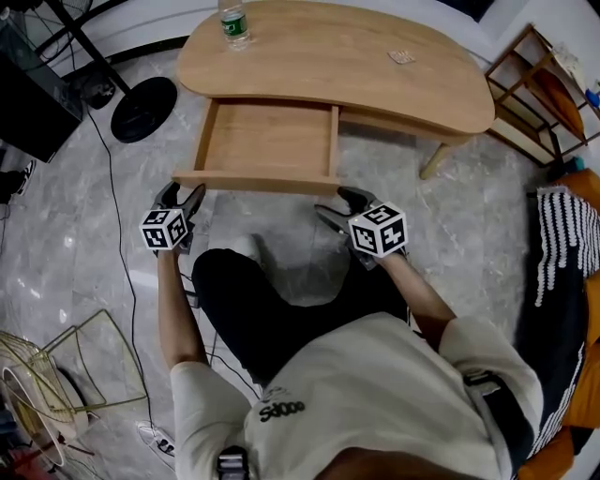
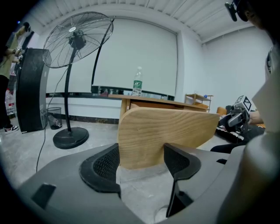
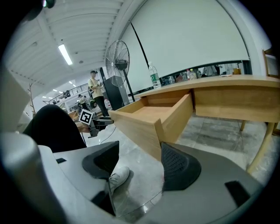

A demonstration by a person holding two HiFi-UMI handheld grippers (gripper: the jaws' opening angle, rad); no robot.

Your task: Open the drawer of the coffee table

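Shirt print [image 1: 281, 410], nearest, is not surely legible. Left gripper [image 1: 183, 193] and right gripper [image 1: 331, 202], both with jaws wide and empty, sit at opposite ends of the drawer front [image 1: 255, 180], apparently for an even two-handed pull. Drawer [image 1: 267, 141] stands well out of the coffee table [image 1: 375, 75]. Bottle [image 1: 233, 21] has a green label, unreadable.

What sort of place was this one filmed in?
Probably a large indoor hall or studio rather than a home: a tall industrial pedestal fan, a high ribbed ceiling with strip lights, and cables trailing over the stone-tiled floor beside the coffee table.
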